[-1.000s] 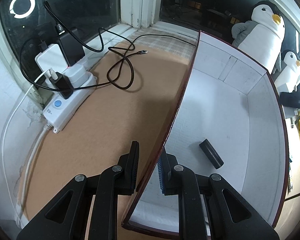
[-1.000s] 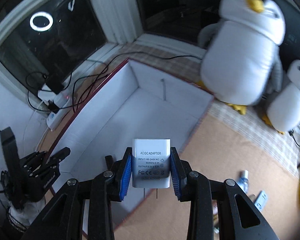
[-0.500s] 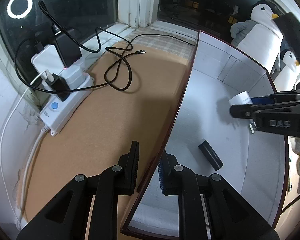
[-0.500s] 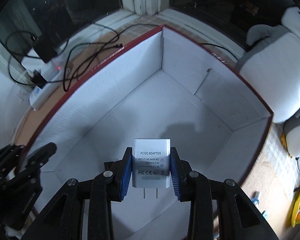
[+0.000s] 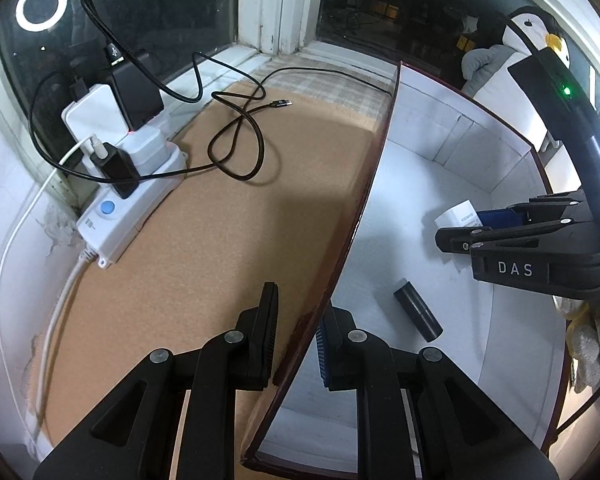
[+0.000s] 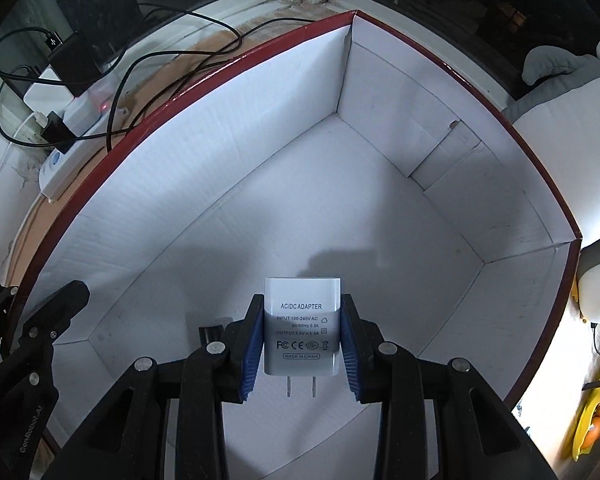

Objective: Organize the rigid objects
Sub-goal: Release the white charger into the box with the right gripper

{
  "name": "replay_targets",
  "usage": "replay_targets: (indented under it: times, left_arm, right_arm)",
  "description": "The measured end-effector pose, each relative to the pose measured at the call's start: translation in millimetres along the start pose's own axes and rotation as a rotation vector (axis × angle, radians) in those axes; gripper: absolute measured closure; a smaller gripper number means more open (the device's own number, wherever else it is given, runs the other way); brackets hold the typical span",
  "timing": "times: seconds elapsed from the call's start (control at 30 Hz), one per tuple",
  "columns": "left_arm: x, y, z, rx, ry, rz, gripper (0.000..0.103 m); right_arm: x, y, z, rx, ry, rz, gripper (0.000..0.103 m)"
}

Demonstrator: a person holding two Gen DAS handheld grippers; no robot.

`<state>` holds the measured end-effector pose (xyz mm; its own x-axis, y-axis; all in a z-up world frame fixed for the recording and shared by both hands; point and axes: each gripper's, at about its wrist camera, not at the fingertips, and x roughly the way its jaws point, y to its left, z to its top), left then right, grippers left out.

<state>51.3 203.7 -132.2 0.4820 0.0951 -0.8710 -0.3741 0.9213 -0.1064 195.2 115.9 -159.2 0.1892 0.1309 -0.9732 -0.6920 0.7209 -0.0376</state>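
White AC/DC adapter (image 6: 302, 326), printed label facing up and its two metal prongs pointing back toward the camera, sits pinched between the blue pads of the right gripper (image 6: 302, 344), which clamp its two sides. A second ago this gripper held the adapter above the box's near edge, with the tan table and a large plush penguin filling the view; now it has come down inside the box (image 6: 384, 92), and the white floor and walls surround the adapter on all sides. Whether the adapter touches the floor cannot be told. In the left wrist view the right gripper (image 5: 466, 226), absent a second ago, now reaches in from the right over the box interior with the adapter (image 5: 458, 214) at its tip.

The left gripper (image 5: 296, 336) is closed on the box's red-edged near wall (image 5: 356, 220), one finger outside and one inside, just as it was a second ago. A black cylinder (image 5: 418, 310) lies on the box floor where it lay before. On the tan table (image 5: 220, 248) a white power strip (image 5: 132, 196) and a looped black cable (image 5: 240, 136) are unchanged.
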Motion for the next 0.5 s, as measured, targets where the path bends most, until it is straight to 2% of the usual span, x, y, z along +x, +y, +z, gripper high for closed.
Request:
replay_targets:
  times: [0.07,0.2,0.37,0.5]
  left_arm:
    - [0,1,0,-0.007,0.0,-0.005,0.087]
    - [0,1,-1,-0.01,0.005,-0.011,0.087]
    - [-1,2,-2,-0.006,0.0,-0.006,0.087]
    - [-5,-2,-2,0.013,-0.008,0.019,0.087]
  right_arm:
    - [0,3,1,-0.002,-0.006,0.001,0.07]
    - [-7,3,0,-0.006,-0.023,0.005,0.061]
    - [-23,-4,-8,0.036,-0.062,0.05,0.061]
    - [-52,-21,-27,0.094,-0.132,0.093,0.061]
